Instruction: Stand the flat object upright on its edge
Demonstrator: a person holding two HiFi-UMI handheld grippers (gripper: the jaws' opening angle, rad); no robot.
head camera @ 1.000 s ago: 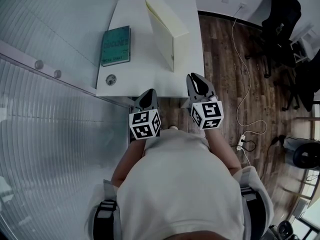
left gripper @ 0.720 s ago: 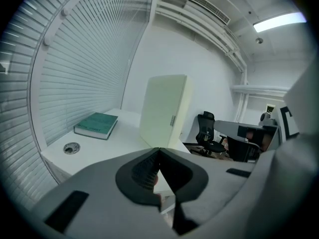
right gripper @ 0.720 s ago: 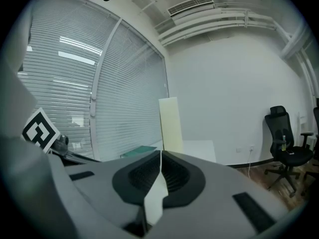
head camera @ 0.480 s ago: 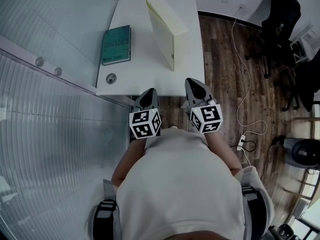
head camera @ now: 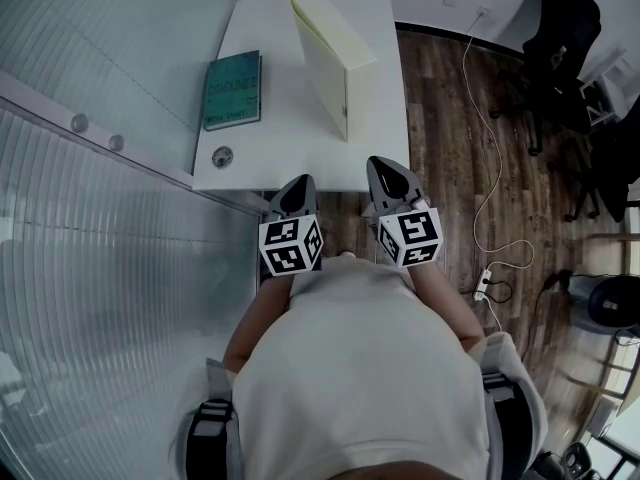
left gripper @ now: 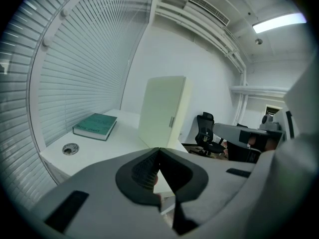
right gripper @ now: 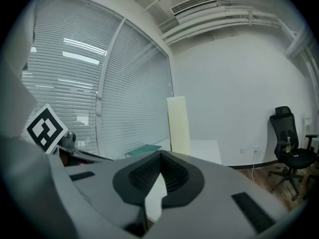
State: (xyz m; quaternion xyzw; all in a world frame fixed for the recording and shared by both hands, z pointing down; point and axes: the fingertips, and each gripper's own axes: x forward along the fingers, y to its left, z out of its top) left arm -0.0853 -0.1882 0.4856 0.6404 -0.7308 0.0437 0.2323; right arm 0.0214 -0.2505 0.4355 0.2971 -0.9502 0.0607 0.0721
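The flat object is a pale yellow panel (head camera: pixel 335 63). It stands upright on its edge on the white table (head camera: pixel 290 148), right of centre, with nothing touching it. The left gripper view shows the panel (left gripper: pixel 162 111) straight ahead, and the right gripper view shows the panel (right gripper: pixel 178 126) as a narrow edge. My left gripper (head camera: pixel 298 181) hangs just off the table's near edge, its jaws shut and empty. My right gripper (head camera: pixel 385 163) is beside it at the same edge, also shut on nothing. Both are well short of the panel.
A green book (head camera: pixel 232 90) lies flat at the table's left side, and a round cable port (head camera: pixel 222 157) sits near the front left corner. Window blinds run along the left. On the wooden floor to the right are a black office chair (head camera: pixel 565 38) and a white cable (head camera: pixel 490 168).
My right gripper has drawn back slightly toward my body and a little to the left. The left gripper, panel and book have not moved.
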